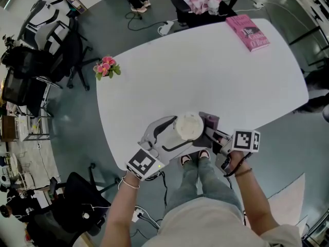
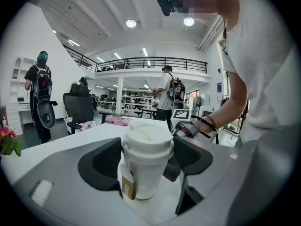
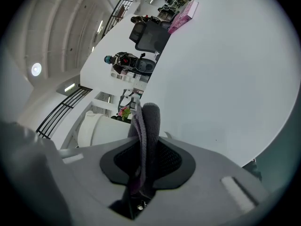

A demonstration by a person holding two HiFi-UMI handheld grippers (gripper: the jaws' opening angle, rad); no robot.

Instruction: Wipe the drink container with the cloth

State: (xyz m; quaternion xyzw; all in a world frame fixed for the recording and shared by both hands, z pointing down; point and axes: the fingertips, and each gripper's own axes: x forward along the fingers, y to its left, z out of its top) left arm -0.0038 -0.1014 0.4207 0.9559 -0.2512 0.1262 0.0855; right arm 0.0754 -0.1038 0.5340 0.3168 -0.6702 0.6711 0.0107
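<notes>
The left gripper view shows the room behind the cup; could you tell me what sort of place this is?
Most likely an open-plan office or lab: a railed mezzanine, a black office chair and a large white table.

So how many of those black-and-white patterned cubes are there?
2. One cube sits on the left gripper, at the table's near edge, left of the cup. The other cube is on the right gripper, right of the cup. None seems hidden.
</notes>
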